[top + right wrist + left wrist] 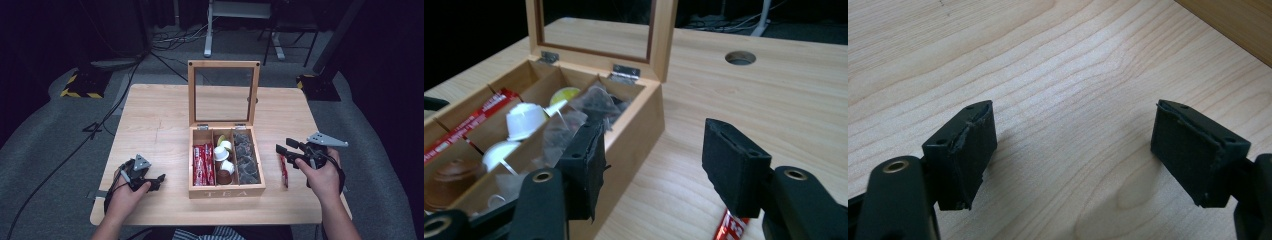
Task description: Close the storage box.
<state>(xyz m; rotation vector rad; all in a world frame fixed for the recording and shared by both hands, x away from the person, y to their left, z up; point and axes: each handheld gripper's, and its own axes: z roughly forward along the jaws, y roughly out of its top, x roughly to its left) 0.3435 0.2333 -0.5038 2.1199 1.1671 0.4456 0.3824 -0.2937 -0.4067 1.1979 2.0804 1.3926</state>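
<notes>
Red sachet (pixel 284 170) lies flat on the desk (pixel 160 115) just right of the tea box (pixel 226 191), below the right gripper (pixel 283 149), whose jaws are released and empty. The right gripper view shows the sachet's printed end (pixel 733 227). The left gripper (pixel 1073 150) rests with jaws released over bare wood.

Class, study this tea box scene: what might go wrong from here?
1. The red packet lies on the table beside the tea box, under the open right gripper; a careless regrasp may push it away.
2. The upright glass lid could be knocked shut.
</notes>
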